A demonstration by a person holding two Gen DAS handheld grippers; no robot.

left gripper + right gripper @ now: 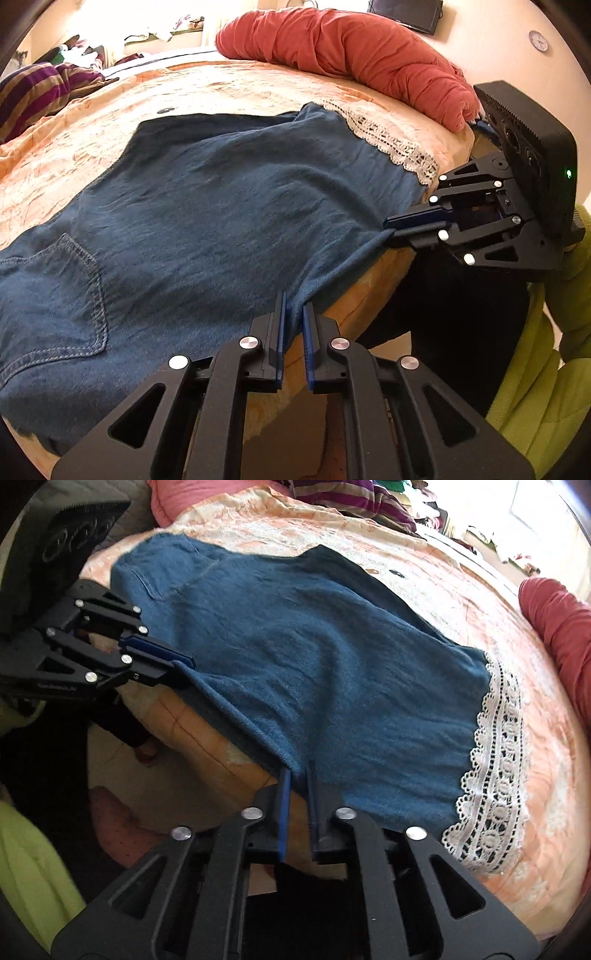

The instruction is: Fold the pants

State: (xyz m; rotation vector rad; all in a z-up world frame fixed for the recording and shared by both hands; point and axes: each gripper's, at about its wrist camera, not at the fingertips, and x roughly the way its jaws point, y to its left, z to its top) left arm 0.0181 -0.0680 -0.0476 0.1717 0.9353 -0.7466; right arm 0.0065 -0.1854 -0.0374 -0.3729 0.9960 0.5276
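Both wrist views look steeply down, close over the same pants [207, 206] edge.

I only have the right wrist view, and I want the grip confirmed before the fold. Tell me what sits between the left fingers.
Observer: In the left wrist view, the near edge of the pants runs up between the fingers of the left gripper, and the cloth fills the gap.
Operator: Describe the waist end. It is blurred for me.
Observer: A back pocket with pale stitching lies face up there.
Operator: Report what lies beyond the lace hem.
Observer: A long rolled red blanket lies along the far side of the bed, apart from the hem.
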